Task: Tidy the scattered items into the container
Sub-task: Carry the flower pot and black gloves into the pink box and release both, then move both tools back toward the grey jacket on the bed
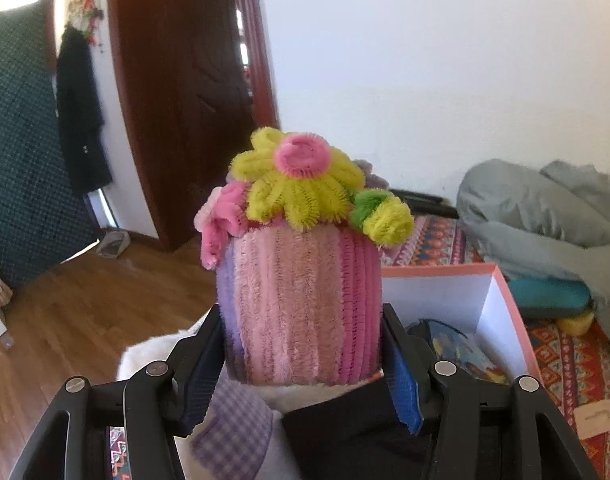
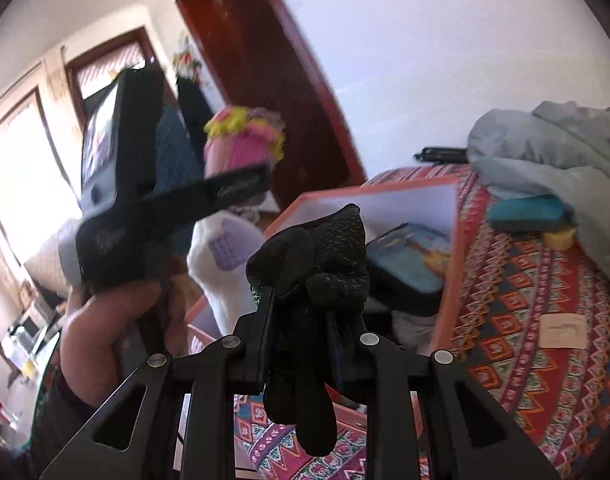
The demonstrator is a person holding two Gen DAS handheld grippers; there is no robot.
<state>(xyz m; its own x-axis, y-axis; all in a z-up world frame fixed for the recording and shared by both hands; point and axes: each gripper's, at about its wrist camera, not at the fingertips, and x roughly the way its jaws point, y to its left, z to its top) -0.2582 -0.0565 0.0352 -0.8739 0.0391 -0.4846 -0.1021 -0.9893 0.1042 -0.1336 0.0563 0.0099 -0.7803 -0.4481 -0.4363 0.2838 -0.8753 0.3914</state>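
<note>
Firstly, left wrist view. Item: fuzzy pipe-cleaner flower pot point(image 1: 301, 304), pink w/ lilac stripe, yellow and pink blooms on top. Held upright in the left gripper point(image 1: 303, 356), pads pressed on both lower sides, jaws part-open around its width. Judged light, soft on the surface, easy to crush; blooms likely to bend or snag, so hold belonged low on the body, as it was. Pot sat above the near-left edge of the box point(image 1: 501, 280), a white-walled container w/ orange rim, on a patterned cloth point(image 1: 577, 360). Already inside: cartoon-print pencil case point(image 1: 465, 348), white plush w/ lilac check patch point(image 1: 233, 424) partly below the gripper. Far right: grey bedding point(image 1: 545, 208), teal case point(image 1: 549, 296) outside the box, beside a small yellow thing. Wood floor and dark door at far left, no obstacle.

Next, right wrist view. Item: black knit glove point(image 2: 325, 256), bunched, clamped in the right gripper point(image 2: 309, 320), jaws nearly shut on it, fingers dangling below. Judged v. light, limp, non-slip; may cling to pads on release. It hung over the box's near rim. In the way: other gripper and a hand point(image 2: 101, 324) at left w/ the pot, close by; plush and pencil case took up much of the box floor. Paper tag point(image 2: 563, 332) lay on the cloth at right.
</note>
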